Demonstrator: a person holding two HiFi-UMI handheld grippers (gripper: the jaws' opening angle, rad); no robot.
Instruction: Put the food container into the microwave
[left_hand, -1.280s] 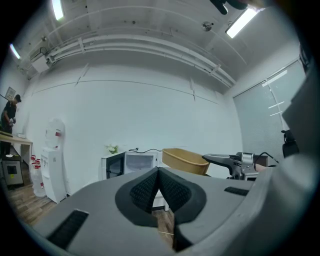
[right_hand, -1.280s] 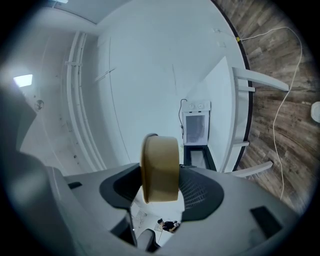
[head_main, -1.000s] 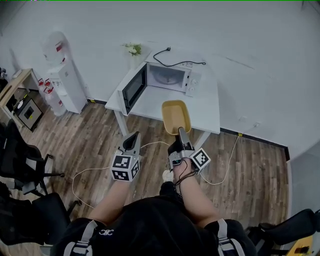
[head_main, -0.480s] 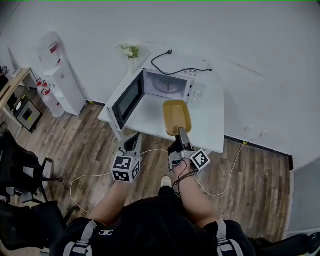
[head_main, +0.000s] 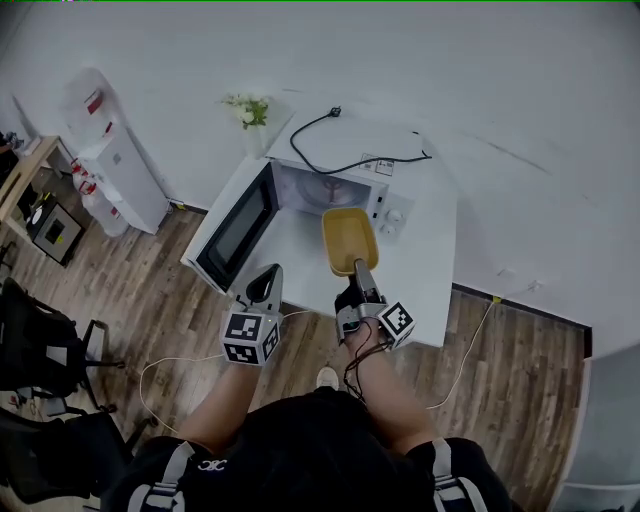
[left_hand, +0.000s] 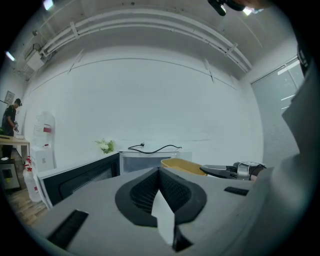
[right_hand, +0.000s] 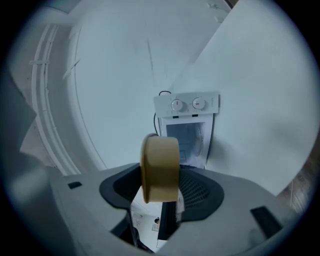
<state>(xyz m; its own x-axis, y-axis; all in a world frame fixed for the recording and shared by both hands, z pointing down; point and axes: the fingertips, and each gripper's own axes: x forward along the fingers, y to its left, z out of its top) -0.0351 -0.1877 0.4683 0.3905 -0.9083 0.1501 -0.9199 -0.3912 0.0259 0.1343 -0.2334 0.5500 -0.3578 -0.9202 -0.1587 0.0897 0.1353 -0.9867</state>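
You've brought the container (head_main: 349, 238) forward over the bench (head_main: 432, 262), and it now hangs just before the open microwave (head_main: 318, 190). Your right gripper (head_main: 358, 268) has its fingers clamped on the rim. The left gripper (head_main: 266, 280) has its fingers together, empty. Only sliding it inside looks left

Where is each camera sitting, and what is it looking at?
Head view: on the person's head, looking steeply down at the table, the open microwave, both forearms, the left gripper and right gripper.
Left gripper view: on the left gripper, looking along its shut, empty jaws toward the microwave's door, with the right gripper at its right.
Right gripper view: on the right gripper, looking along jaws clamped on the food container into the microwave's cavity.
Shared: all three show the food container and microwave.
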